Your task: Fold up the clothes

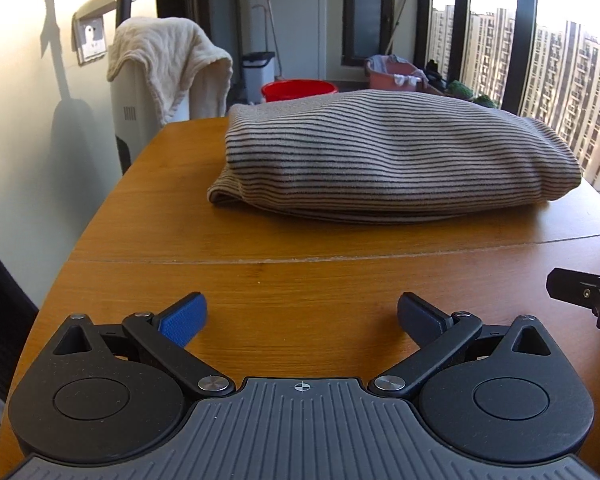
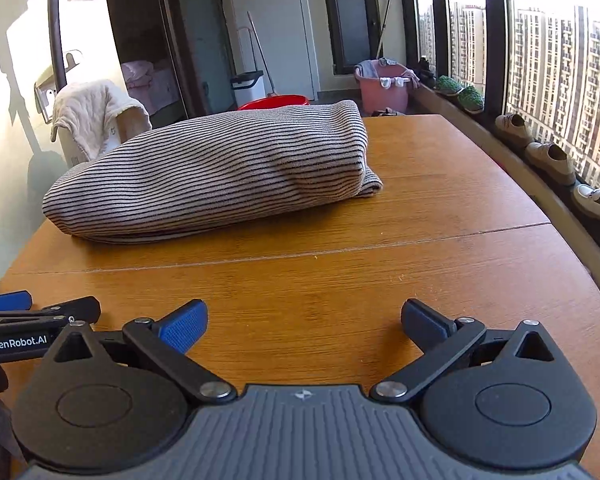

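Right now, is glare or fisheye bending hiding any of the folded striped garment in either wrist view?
Left wrist view: striped garment sharp and evenly lit; window bright, table seam bowed. Right wrist view: garment clear, no glare on it.

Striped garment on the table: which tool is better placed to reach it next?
Hard to say: the striped garment lies ahead of both open tools, left tool and right tool, neither touching it.

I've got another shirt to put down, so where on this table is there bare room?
Bare wood lies between the folded striped garment and both open grippers, left and right, across the table seam. More lies right of the garment, toward the window-side edge. The far left is taken by the garment.
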A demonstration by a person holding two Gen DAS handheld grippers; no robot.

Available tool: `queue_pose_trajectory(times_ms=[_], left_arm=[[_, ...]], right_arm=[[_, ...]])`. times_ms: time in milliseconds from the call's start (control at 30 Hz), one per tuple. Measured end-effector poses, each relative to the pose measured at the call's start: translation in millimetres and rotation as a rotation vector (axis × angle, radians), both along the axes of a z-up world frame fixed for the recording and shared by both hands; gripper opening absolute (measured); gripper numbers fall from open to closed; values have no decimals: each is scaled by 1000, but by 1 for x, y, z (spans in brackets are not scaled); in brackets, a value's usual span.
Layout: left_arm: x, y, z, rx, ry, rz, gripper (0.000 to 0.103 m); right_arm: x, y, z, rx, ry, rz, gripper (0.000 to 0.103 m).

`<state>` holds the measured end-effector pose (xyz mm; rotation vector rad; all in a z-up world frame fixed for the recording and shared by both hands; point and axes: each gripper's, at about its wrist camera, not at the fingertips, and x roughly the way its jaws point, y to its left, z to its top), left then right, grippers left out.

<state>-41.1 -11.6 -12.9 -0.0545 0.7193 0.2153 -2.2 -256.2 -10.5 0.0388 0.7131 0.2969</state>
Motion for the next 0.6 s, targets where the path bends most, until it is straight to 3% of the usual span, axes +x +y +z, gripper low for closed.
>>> queue_pose_trajectory(times_ms=[267, 600], left_arm=[[-8, -3, 2, -5, 1, 39, 103], [-12, -16, 1, -10, 3, 64, 103]], right_arm=[[-3, 15, -2, -126, 6, 24, 103], [3, 14, -2, -128, 10, -32, 103]])
